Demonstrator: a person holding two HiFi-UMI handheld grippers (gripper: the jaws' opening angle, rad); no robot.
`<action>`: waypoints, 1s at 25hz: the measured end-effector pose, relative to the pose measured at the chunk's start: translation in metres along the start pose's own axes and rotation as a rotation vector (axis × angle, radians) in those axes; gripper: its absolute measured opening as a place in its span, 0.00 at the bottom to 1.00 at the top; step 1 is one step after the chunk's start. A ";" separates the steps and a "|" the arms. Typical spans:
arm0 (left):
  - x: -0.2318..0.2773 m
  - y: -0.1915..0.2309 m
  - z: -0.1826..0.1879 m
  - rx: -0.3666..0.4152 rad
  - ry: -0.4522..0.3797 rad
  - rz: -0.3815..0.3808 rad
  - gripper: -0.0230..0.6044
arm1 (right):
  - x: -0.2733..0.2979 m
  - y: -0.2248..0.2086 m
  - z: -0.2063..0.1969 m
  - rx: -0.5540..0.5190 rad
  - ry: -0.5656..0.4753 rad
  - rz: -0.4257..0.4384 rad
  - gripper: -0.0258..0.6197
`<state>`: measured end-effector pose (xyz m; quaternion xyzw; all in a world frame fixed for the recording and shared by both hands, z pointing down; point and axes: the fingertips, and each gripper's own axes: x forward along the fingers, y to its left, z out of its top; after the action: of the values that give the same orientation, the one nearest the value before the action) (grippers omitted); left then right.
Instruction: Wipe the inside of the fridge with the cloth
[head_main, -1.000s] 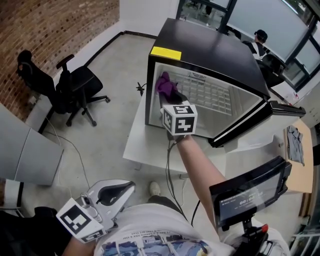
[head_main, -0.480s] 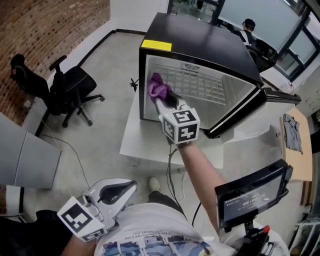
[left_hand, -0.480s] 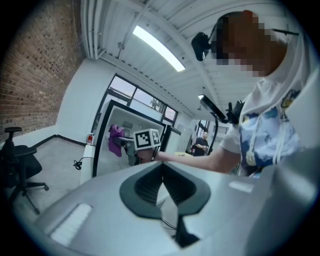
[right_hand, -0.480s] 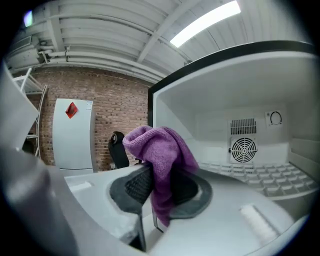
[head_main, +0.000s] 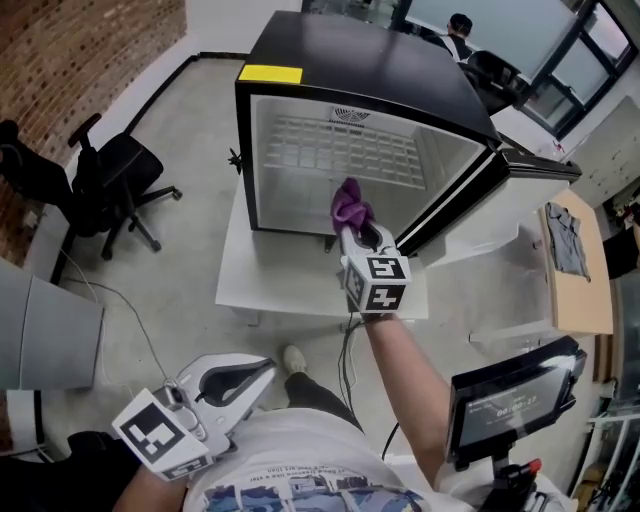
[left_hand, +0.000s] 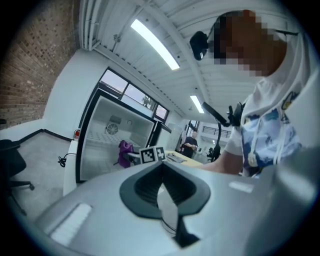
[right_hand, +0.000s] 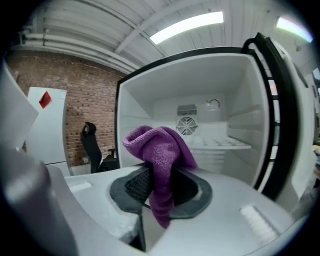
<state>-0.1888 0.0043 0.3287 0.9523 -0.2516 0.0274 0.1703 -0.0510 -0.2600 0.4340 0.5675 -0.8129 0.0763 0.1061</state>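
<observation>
A black fridge (head_main: 350, 60) stands open on a low white table (head_main: 270, 290), its white inside (head_main: 340, 160) bare apart from a wire shelf. My right gripper (head_main: 354, 226) is shut on a purple cloth (head_main: 349, 203) at the front edge of the opening, right of centre. In the right gripper view the cloth (right_hand: 160, 155) hangs bunched between the jaws of that gripper (right_hand: 159, 189), facing the fridge's back wall (right_hand: 200, 125). My left gripper (head_main: 262, 368) hangs low by my body, jaws together and holding nothing. From the left gripper view the fridge (left_hand: 107, 145) and cloth (left_hand: 123, 151) are far off.
The fridge door (head_main: 470, 190) is swung open to the right. Two black office chairs (head_main: 110, 180) stand on the floor at the left, near a brick wall (head_main: 60, 60). A screen on a stand (head_main: 510, 400) is at lower right. A person (head_main: 458, 25) sits far behind.
My right gripper has carried the cloth from the fridge's left inner wall rightward and back to the front of the opening. The left gripper has stayed put.
</observation>
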 end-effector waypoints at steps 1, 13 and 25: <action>0.001 0.000 -0.001 0.005 0.004 -0.007 0.05 | -0.003 -0.015 -0.009 0.012 0.012 -0.053 0.16; 0.008 0.015 -0.003 -0.042 0.033 0.015 0.05 | -0.006 -0.133 -0.072 0.121 0.061 -0.473 0.16; 0.022 0.027 0.008 -0.099 0.034 0.065 0.05 | 0.043 -0.164 -0.072 0.142 0.075 -0.527 0.16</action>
<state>-0.1829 -0.0310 0.3322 0.9335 -0.2805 0.0365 0.2203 0.0946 -0.3376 0.5154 0.7622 -0.6254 0.1240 0.1120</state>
